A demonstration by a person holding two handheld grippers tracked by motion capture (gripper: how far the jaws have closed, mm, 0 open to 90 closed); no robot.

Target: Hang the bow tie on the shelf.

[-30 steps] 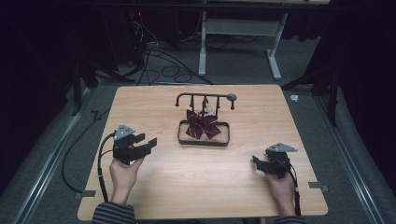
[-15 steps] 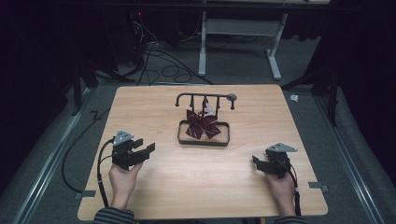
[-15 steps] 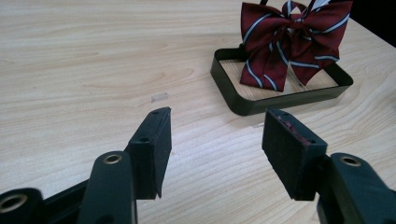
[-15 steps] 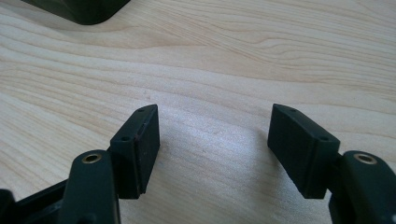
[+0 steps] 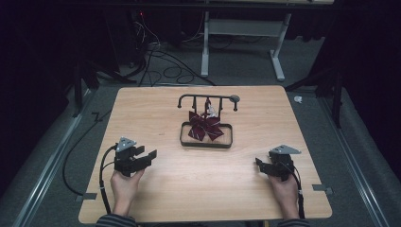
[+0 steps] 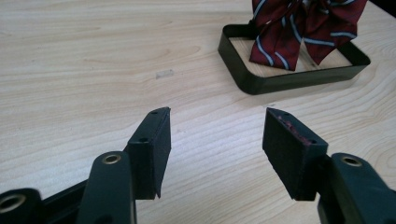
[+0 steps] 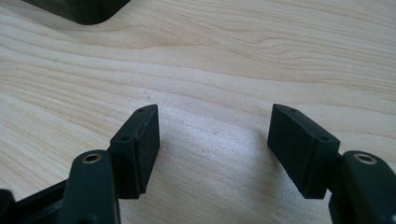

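Your left tongs (image 5: 150, 155) and right tongs (image 5: 258, 162) both gape wide, holding nothing, low over the desk (image 5: 156, 109). The striped bow tie (image 5: 205, 126) sits in the black tray (image 5: 206, 144), between and beyond them.

No writing, label or number can be read anywhere.

the tray (image 5: 206, 142) sits mid-table (image 5: 156, 101) with the bow tie (image 5: 205, 126) in it — the rack (image 5: 208, 100) just behind, at 12 o'clock. left gripper (image 5: 145, 158) lies at 8 o'clock, right gripper (image 5: 261, 165) at 4 — both well apart from it.
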